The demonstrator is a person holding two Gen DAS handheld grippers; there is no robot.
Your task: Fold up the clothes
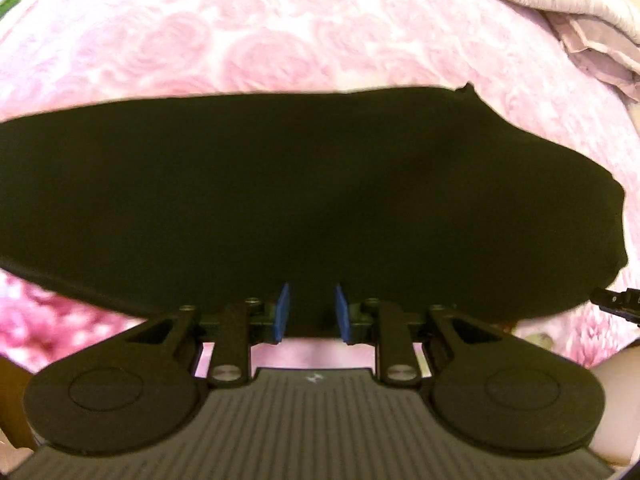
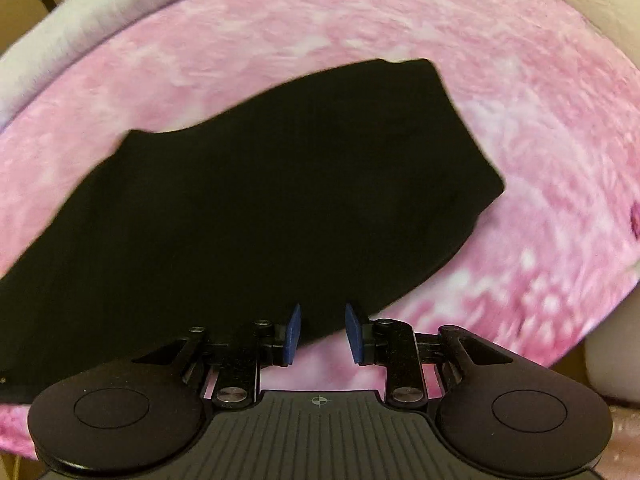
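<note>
A black garment [image 1: 304,196] lies flat on a pink rose-patterned blanket [image 1: 248,40], folded into a broad band. My left gripper [image 1: 311,310] is open at the garment's near edge, its blue pads [image 1: 283,312] apart with black cloth showing between them. In the right wrist view the same black garment [image 2: 280,192] lies slanted on the pink blanket [image 2: 520,140]. My right gripper [image 2: 322,332] is open over the garment's near right edge. The tip of the right gripper [image 1: 616,302] shows at the left view's right border.
A pale lilac bundle of cloth [image 1: 580,20] is heaped at the back right of the bed. A grey-white bed edge [image 2: 60,80] curves around the blanket at left, and a white object [image 2: 612,368] sits at the lower right.
</note>
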